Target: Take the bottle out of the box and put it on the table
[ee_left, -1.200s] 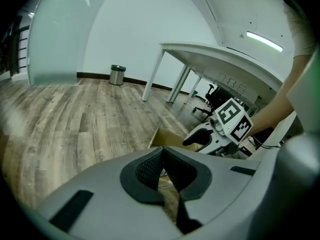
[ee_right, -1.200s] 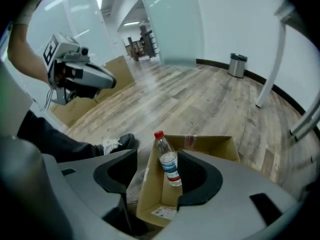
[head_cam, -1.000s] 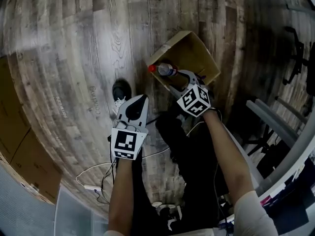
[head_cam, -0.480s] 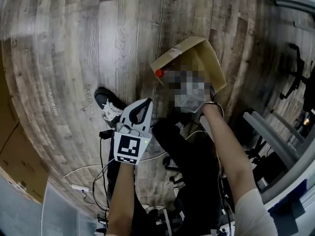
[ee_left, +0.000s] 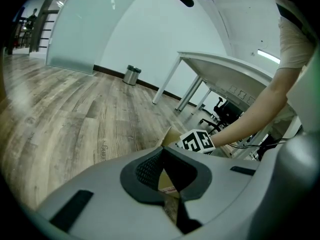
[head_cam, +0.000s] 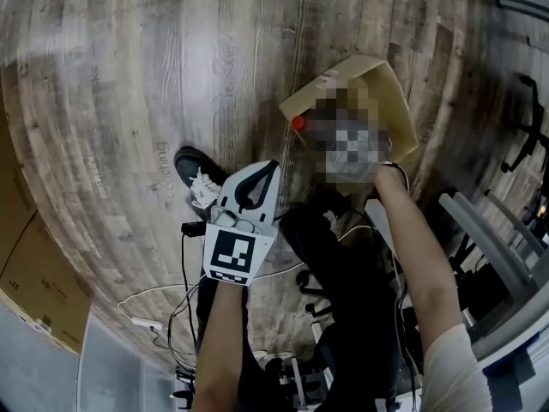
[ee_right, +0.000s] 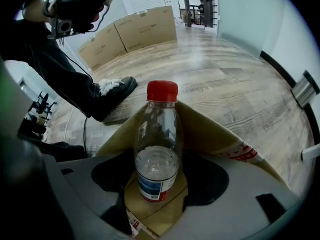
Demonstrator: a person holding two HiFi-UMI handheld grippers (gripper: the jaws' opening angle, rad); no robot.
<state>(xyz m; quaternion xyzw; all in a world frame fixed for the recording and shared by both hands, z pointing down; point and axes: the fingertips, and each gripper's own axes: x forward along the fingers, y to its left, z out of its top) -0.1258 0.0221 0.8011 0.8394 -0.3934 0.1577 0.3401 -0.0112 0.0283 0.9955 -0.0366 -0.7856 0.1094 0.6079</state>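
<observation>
Wood floor (head_cam: 120,101). Open cardboard box (head_cam: 382,69) sits on it. Right gripper (ee_right: 159,176) is at the box mouth, jaws pinching the clear bottle (ee_right: 157,144) by its sides. The bottle is between the box walls, red cap (ee_right: 162,90) on top. Left gripper (head_cam: 269,170) is near the box, jaws pressed together, nothing in them.

left hand-held gripper (head_cam: 271,168) closed (right (ee_right: 154,191) clamped)

Head view steeply down, gripper views low and near, all sharing the box (head_cam: 360,67)
</observation>
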